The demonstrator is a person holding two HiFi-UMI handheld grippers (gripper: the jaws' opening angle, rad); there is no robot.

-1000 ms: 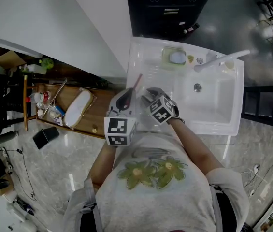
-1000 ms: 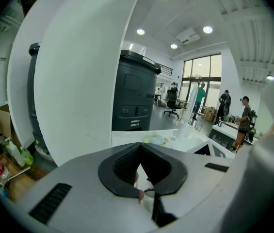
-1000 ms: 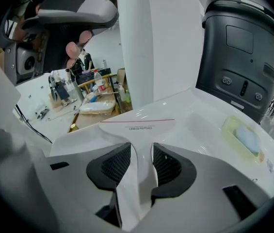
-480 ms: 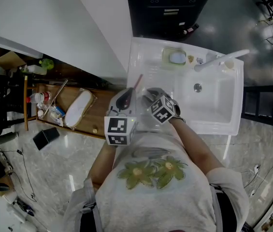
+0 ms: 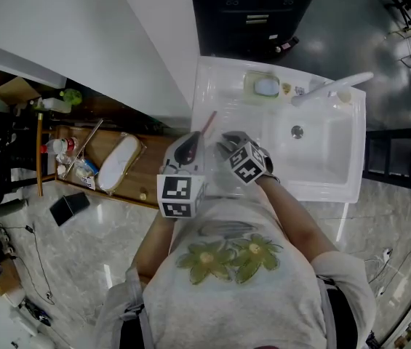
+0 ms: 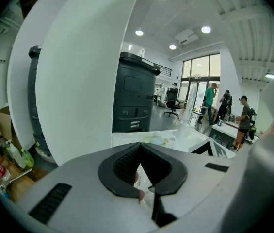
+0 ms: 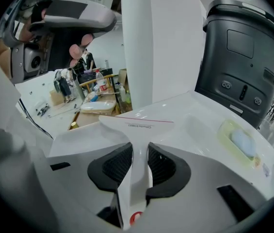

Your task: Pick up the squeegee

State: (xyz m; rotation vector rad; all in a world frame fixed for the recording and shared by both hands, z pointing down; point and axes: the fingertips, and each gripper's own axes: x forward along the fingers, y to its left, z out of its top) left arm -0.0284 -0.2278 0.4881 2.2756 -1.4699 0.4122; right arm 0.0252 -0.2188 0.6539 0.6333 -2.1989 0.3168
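Your right tongs [image 7: 139, 166] are clamped on the handle of the squeegee [image 7: 139, 123], so the grasp looks made. The blade sits over the left end of the sink [image 5: 321, 189], near the middle of the head view. I cannot tell whether it has cleared the surface, so the lift may remain. Your left tongs [image 6: 141, 171] are drawn together, gripping nothing.

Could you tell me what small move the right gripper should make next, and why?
Probably lift the right gripper straight up a little. Its jaws are closed on the squeegee handle, while the blade seems to lie low over the white sink surface, so raising it would complete the pick-up.
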